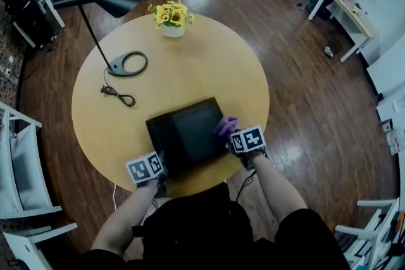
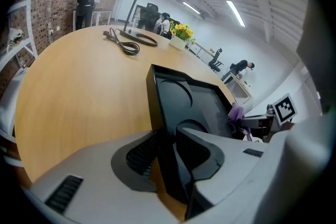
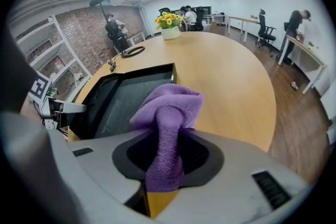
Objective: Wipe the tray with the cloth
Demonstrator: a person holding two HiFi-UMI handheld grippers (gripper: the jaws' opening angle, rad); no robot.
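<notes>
- The left gripper (image 2: pixel 167 150) is clamped on the black tray (image 2: pixel 195 101): its own view shows the tray's thin wall standing between the two jaws, with the dark pads against it on either side.
- The head view shows only this left gripper's (image 1: pixel 162 163) marker cube at the tray's (image 1: pixel 186 133) lower left corner; the pinch itself is too small to tell there.
- The right gripper (image 3: pixel 168 153) is closed on a purple cloth (image 3: pixel 171 104), which bunches up out of the jaws and flops over the tray's (image 3: pixel 125 98) near side.
- From above, the right gripper (image 1: pixel 230 135) sits at the tray's right edge, with the cloth (image 1: pixel 224 126) a small purple lump on that rim.
- The left gripper view catches the same cloth (image 2: pixel 236 112) at the far side of the tray, at the right of the frame.
- The tray lies skewed in the lower middle of the head view, on a round wooden table (image 1: pixel 202 66), its lower corner close to the table's near rim.
- Bare tabletop stretches above and to the right of the tray.
- Upper left of the tray lie a coiled cord (image 1: pixel 118 95) and the ring base of a black lamp (image 1: pixel 130 64); a vase of yellow flowers (image 1: pixel 171 16) stands near the far edge, well apart from the tray.
- Around the table is a dark wood floor (image 1: pixel 304 73), with white chairs at the lower left and desks with people at the upper corners.
- Both gripper views show a brick wall (image 3: pixel 79 34) that the head view leaves out.
</notes>
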